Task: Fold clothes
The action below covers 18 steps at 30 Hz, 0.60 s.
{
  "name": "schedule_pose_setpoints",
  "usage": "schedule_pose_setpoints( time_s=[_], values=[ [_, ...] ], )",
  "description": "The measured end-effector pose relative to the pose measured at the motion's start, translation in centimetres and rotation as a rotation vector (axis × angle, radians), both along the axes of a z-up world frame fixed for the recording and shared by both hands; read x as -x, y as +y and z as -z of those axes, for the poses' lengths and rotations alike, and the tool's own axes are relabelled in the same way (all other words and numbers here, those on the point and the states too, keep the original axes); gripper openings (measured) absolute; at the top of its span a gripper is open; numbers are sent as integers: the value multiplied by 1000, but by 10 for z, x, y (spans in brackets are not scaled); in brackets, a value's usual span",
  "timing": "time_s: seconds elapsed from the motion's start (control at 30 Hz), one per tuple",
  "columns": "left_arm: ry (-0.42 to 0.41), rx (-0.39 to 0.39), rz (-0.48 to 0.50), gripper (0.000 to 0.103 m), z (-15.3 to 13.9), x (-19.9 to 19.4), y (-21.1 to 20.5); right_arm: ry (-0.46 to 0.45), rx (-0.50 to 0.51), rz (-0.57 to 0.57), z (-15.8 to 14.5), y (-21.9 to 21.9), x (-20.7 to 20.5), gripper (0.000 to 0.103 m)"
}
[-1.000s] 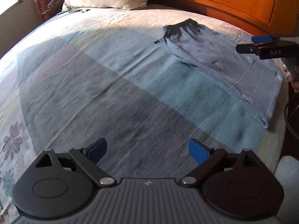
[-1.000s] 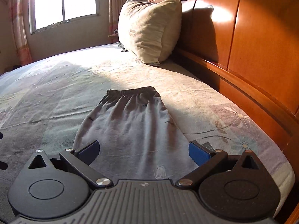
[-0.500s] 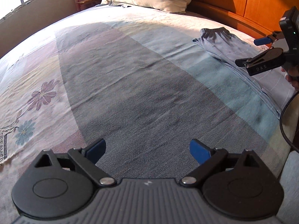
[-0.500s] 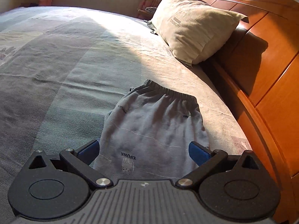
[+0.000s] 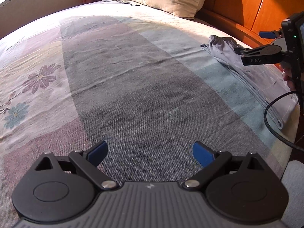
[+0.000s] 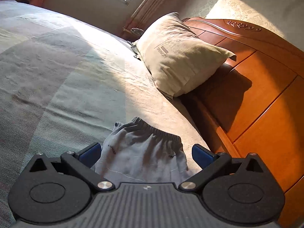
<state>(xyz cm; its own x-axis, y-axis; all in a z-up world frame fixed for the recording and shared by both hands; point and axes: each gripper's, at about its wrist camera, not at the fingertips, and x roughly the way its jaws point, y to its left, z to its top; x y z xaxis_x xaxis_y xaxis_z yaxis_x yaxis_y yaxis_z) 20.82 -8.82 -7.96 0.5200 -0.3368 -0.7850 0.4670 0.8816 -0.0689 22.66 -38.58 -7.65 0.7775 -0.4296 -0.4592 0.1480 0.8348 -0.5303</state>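
Two hand-held black grippers with blue finger pads are seen over a bed covered by a patchwork bedspread (image 5: 133, 87) of grey, pale blue and floral cream panels. Left wrist view: the left gripper (image 5: 150, 153) occupies the bottom of the frame with its jaws spread wide and nothing between them, above bare grey cloth. At the right edge of the same view the right gripper (image 5: 252, 43) appears from the side, marked "DAS", with a black cable (image 5: 271, 125) looping below it and part of a hand (image 5: 288, 79) behind it; it sits over the pale grey-blue trousers with an elastic waistband (image 5: 245, 72), which lie flat in a long strip along the right side of the bed, waistband toward the upper right of the frame, close to the orange-brown wooden headboard (image 5: 247, 5). Whether that gripper touches the cloth cannot be told from this angle. Right wrist view: the right gripper's jaws stand wide apart at the bottom of the frame, holding nothing, and the gathered waistband end of the trousers (image 6: 144, 152) shows between and beyond them, with small dark printed lettering on the fabric. A beige pillow printed "DREAMCITY" (image 6: 178, 57) leans against the headboard (image 6: 266, 95) in the upper centre, and a window with a striped curtain (image 6: 152, 3) fills the top of the frame.
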Motion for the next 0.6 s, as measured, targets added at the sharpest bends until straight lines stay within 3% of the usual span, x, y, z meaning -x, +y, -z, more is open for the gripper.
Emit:
schedule_pose_setpoints(
  time_s=[0.1,0.3,0.4,0.5,0.6],
  values=[
    [-5,-6,8,96,2,2,1,61,36,-29,5,4,1,103],
    [19,-14,-9,96,9,-2,5,214,147,-63,53,22,-15,103],
    [19,-10,-1,96,7,-1,4,117,205,-5,46,22,-8,103],
    [23,4,9,96,7,-2,0,0,192,-3,21,25,9,103],
    [23,-13,29,96,9,0,-9,49,196,-51,20,26,13,103]
  ],
)
